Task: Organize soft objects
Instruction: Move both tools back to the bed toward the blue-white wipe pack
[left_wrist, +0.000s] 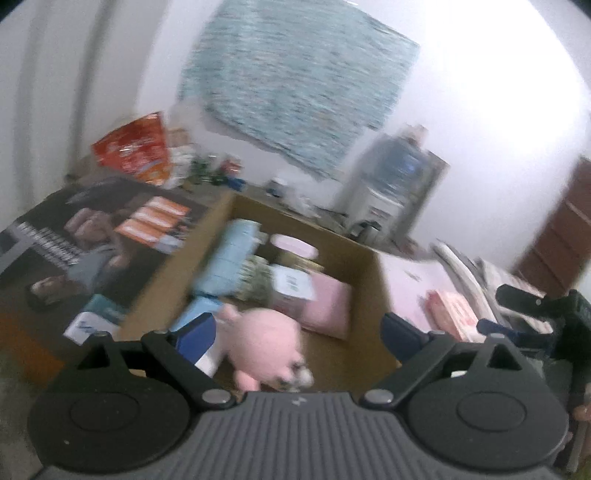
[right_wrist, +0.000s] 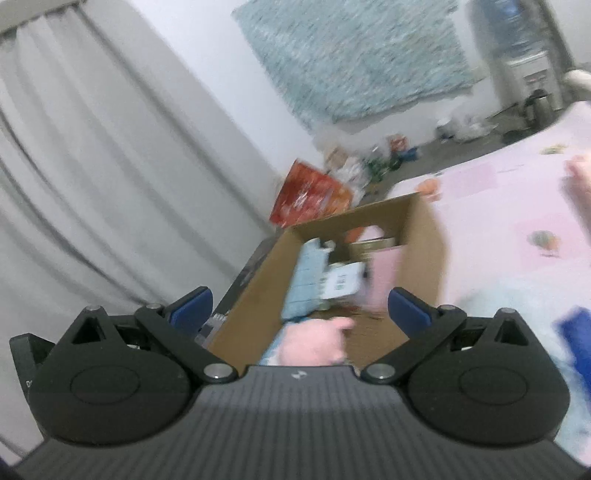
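**Pink plush in the box, both grippers spread**

Left wrist: left gripper (left_wrist: 298, 334) jaws wide apart, gripping nothing; pink plush toy (left_wrist: 264, 349) lies in cardboard box (left_wrist: 369, 291) at six o'clock.
Right wrist: right gripper (right_wrist: 299, 308) jaws apart, empty; toy (right_wrist: 314, 341) at six o'clock.

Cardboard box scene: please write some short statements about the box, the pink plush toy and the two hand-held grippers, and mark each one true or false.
1. The pink plush toy lies inside the cardboard box. True.
2. The left hand-held gripper is clamped shut on the plush toy. False: its jaws stand wide open and the pads do not press on the toy.
3. The cardboard box is empty apart from the toy. False: a pink packet and a light blue package are also in it.
4. The right hand-held gripper is open and holds nothing. True.
5. A red bag stands behind the box near the wall. True.
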